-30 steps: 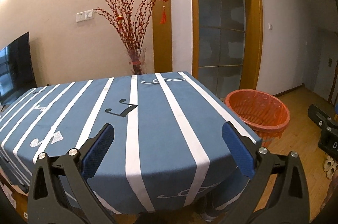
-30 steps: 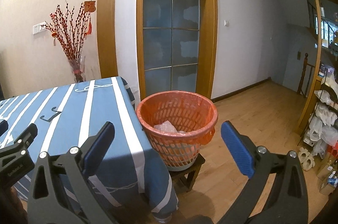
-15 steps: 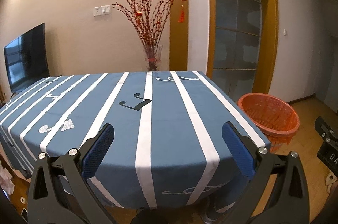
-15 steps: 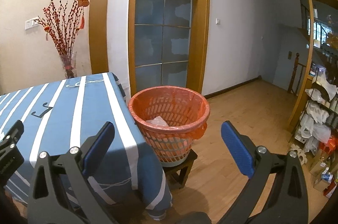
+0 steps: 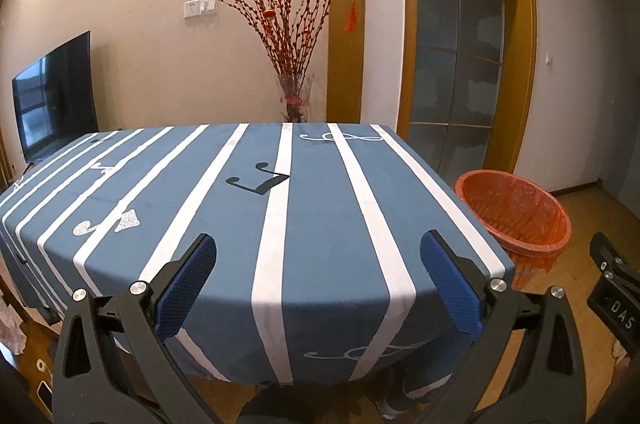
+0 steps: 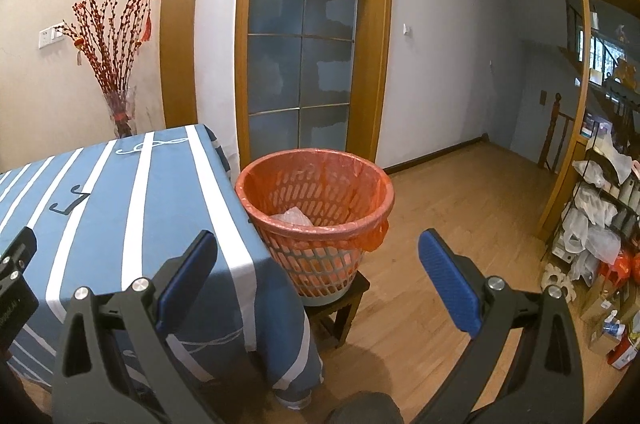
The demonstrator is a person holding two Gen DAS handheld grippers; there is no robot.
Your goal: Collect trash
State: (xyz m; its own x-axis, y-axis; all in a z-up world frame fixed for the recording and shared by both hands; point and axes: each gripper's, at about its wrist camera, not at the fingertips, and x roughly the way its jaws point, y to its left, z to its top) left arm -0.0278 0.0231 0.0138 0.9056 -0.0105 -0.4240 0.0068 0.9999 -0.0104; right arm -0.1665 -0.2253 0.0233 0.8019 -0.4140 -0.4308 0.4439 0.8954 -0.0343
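Observation:
An orange basket [image 6: 316, 212] lined with an orange bag stands on a small dark stool [image 6: 340, 308] beside the table's right edge; pale crumpled trash [image 6: 292, 218] lies inside it. The same basket [image 5: 516, 216] shows at the right of the left wrist view. My left gripper [image 5: 318, 264] hangs open near the front edge of the blue striped tablecloth [image 5: 240, 207], nothing between its fingers. My right gripper [image 6: 318, 262] is open too, held back from the basket and slightly above it, empty. No loose trash shows on the tablecloth.
A glass vase of red branches [image 5: 294, 63] stands behind the table. A television [image 5: 54, 99] is at the left wall. A glass door [image 6: 300, 63] is behind the basket. Cluttered shelves [image 6: 600, 216] line the right. Wooden floor [image 6: 460, 207] lies beyond the basket.
Both grippers have drawn back and risen a little. The left view has turned left, so the basket sits farther right in it. Both stay open and empty.

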